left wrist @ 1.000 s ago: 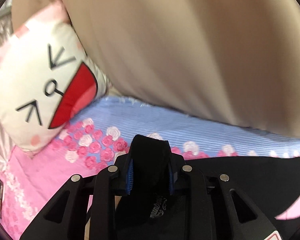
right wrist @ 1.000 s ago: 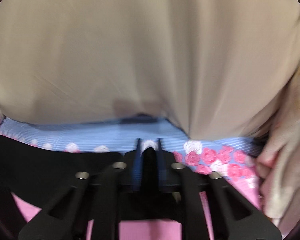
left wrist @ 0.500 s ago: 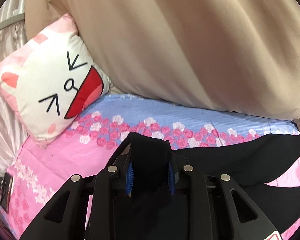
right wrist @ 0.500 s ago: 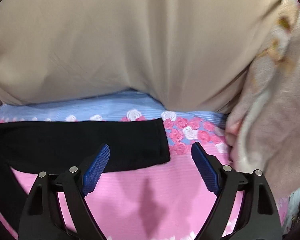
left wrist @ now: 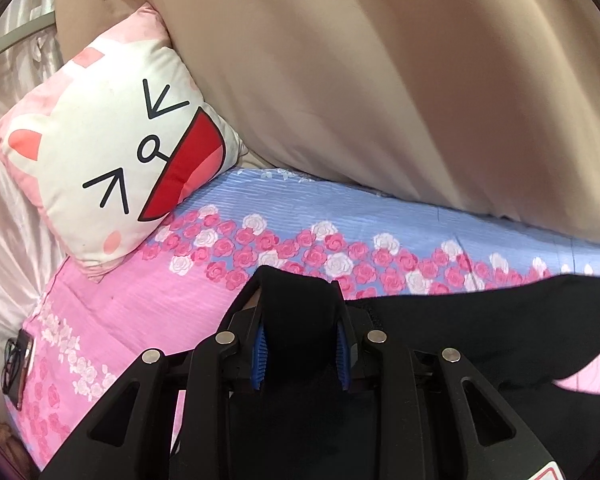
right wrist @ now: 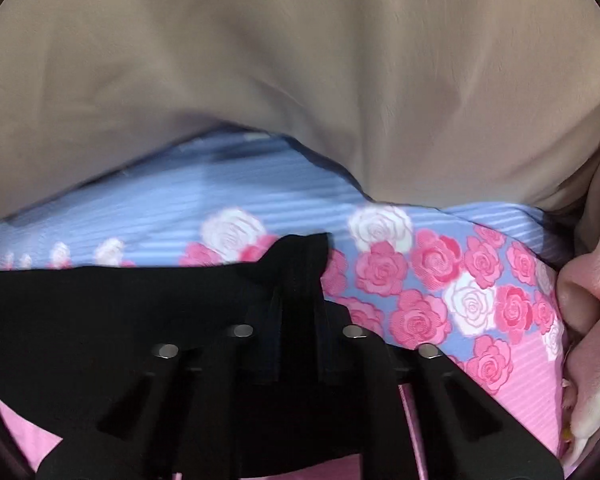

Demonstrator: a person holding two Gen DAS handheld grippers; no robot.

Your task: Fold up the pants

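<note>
Left wrist view: left gripper (left wrist: 300, 344), jaws clamped on black pants (left wrist: 480, 320) lying across the rose-print bed sheet (left wrist: 340, 216). Right gripper (right wrist: 296, 340) likewise grips the pants' far edge.

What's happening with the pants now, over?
Left gripper shut on black pants. Right gripper shut on them too. Cat pillow off left, nothing blocking.

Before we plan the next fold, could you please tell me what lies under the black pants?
Under the black pants lies the floral bedsheet, pink with a blue rose-patterned band. Whatever sits beneath the fabric itself is covered. Both the left claw and right claw pinch the pants.
</note>
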